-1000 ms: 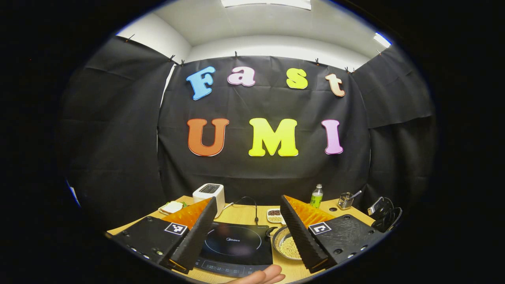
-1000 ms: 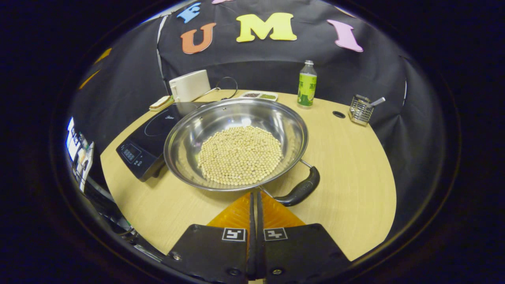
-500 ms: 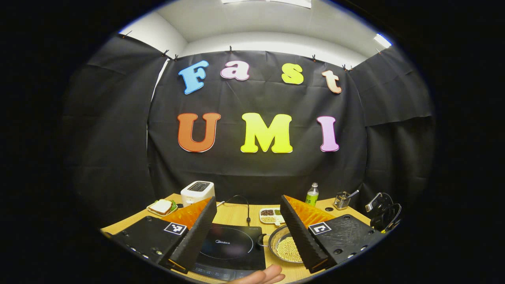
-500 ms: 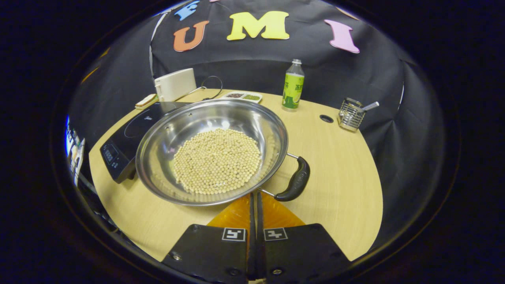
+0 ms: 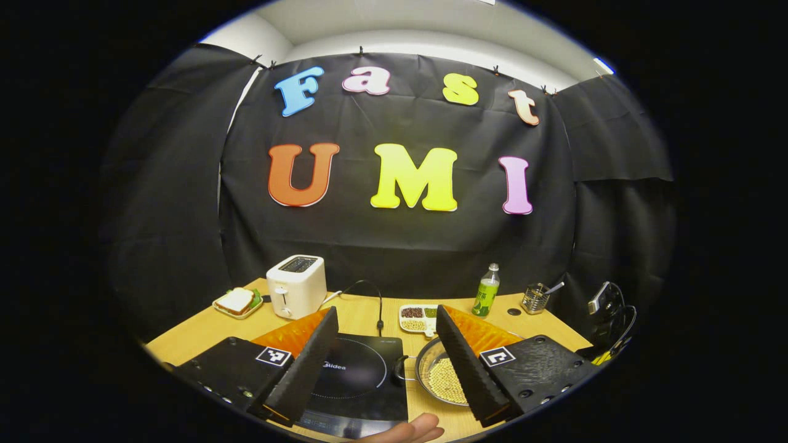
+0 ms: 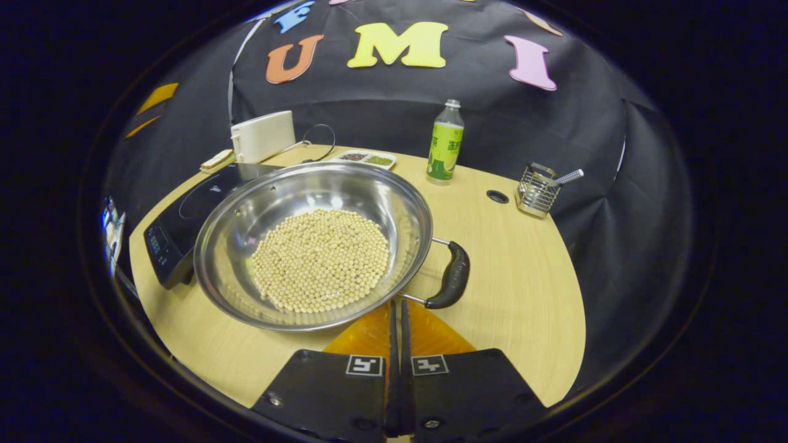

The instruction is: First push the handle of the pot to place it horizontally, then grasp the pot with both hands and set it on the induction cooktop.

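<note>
A steel pot (image 6: 314, 246) holding pale beans stands on the wooden table (image 6: 511, 289), beside the black induction cooktop (image 6: 178, 215). Its black handle (image 6: 452, 283) points to the right in the right gripper view. My right gripper (image 6: 397, 304) is shut and empty, its tips at the pot's near rim, just left of the handle's near rod. My left gripper (image 5: 386, 311) is open above the table's near edge. Between its fingers lie the cooktop (image 5: 360, 375) and part of the pot (image 5: 440, 378), whose other loop handle (image 5: 400, 368) faces the cooktop.
At the back stand a white toaster (image 5: 297, 286), a plate with a sandwich (image 5: 236, 301), a divided dish of beans (image 5: 417, 319), a green bottle (image 5: 486, 298) and a wire holder (image 5: 535, 298). A fingertip (image 5: 412, 431) shows at the bottom edge. Bare table lies right of the pot.
The pot's handle has swung round from near my right gripper toward the right, and the pot has shifted left in the right gripper view. The left gripper view now takes in more of the table.
</note>
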Available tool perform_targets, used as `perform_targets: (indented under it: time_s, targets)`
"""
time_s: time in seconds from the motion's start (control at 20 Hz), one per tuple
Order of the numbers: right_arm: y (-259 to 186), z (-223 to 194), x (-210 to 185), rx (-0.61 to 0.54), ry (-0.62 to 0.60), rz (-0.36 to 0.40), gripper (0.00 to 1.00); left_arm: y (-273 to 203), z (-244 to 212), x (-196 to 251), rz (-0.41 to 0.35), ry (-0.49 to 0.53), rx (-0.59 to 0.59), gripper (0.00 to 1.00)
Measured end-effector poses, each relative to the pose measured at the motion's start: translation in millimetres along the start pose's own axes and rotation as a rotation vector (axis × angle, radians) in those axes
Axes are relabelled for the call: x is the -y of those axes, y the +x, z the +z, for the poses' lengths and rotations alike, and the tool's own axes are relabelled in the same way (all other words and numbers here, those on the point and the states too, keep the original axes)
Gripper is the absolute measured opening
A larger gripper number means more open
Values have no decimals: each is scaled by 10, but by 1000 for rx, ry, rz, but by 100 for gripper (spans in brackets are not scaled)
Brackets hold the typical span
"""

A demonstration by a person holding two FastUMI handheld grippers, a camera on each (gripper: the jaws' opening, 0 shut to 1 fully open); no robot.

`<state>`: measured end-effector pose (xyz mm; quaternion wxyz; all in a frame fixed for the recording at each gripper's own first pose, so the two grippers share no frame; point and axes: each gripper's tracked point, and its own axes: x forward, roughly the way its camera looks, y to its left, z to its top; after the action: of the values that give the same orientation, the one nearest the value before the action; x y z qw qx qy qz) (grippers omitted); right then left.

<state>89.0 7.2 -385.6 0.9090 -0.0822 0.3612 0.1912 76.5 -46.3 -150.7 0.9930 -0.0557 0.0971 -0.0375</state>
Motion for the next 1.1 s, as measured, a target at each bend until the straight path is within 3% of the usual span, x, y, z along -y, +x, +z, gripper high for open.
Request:
perform_targets:
  time_s: [0.1, 0.2, 0.4, 0.6, 0.7, 1.1]
  targets:
    - [-84, 41, 42, 24, 5, -17, 4, 93, -130, 46, -13, -5, -35, 95]
    - [-193, 140, 68, 72, 9, -34, 0, 194, -262, 95, -30, -12, -73, 95]
    - [-352, 371, 146, 182, 60, -82, 6, 392, -624, 199, -65, -6, -168, 95]
    - [-277, 445, 276, 221, 138, -153, 83, 584, -991, 298, -95, -7, -262, 96]
    - [-158, 416, 272, 203, 183, -161, 99, 676, -1173, 335, -100, 2, -311, 96]
    - [339, 279, 323, 111, 279, -163, 99, 1002, -1827, 310, -81, 23, -510, 96]
